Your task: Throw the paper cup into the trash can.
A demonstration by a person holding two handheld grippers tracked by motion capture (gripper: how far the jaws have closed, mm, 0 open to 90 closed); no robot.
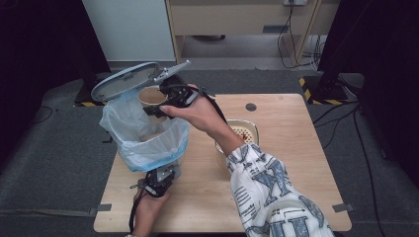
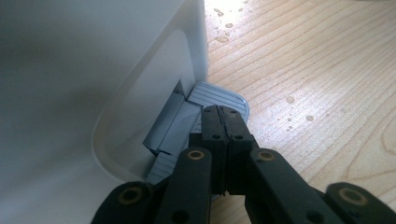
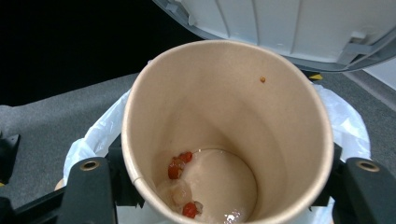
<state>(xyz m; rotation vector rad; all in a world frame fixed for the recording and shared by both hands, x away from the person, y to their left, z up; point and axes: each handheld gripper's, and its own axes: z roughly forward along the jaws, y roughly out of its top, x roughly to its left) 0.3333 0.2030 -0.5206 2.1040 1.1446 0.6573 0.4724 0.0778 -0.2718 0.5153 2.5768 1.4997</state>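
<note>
**Room over the bin, and what blocks me**

The bin's lid (image 1: pixel 129 80) stands up behind the mouth, so I cannot pass that way. The mouth of the bin (image 1: pixel 148 143) is open on top, under my paper cup (image 1: pixel 151 97). My left fingers (image 2: pixel 223 122) are tight against the pedal (image 2: pixel 219 95) and the bin wall. The desk (image 1: pixel 291 133) has bare wood to the right, past the bowl (image 1: pixel 243 132).

My pale wooden table (image 1: pixel 296 148) is sitting on grey carpet (image 1: pixel 59 148), catching soft overhead light. Behind it, black curtains (image 1: pixel 39 39) are flanking a light wooden desk (image 1: pixel 237 19), with cables (image 1: pixel 296 49) trailing beneath.
</note>
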